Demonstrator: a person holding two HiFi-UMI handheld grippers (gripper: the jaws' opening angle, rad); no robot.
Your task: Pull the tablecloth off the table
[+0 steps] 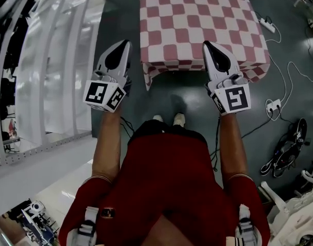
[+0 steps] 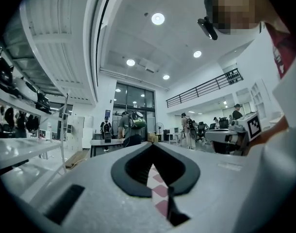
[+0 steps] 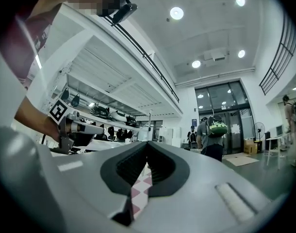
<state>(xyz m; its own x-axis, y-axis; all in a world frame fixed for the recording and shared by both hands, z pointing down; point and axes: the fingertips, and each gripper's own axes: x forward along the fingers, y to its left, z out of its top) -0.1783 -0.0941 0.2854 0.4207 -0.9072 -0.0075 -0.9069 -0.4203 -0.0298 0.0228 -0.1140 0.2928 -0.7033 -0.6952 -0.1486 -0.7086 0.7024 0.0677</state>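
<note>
Red-and-white checked tablecloth (image 1: 197, 19), spread flat — near edge drooping, corners bunched

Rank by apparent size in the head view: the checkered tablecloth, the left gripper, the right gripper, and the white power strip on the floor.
1. The checkered tablecloth, clearly largest.
2. The left gripper and right gripper: about alike, so not ranked; both are nearer the camera.
3. The white power strip, smallest.

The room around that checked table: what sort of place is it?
Probably a large open workshop or lab hall: white metal shelving racks carrying dark gear, a black-railed mezzanine balcony under a high ceiling with round lights, and a white power strip lying on the dark floor.
</note>
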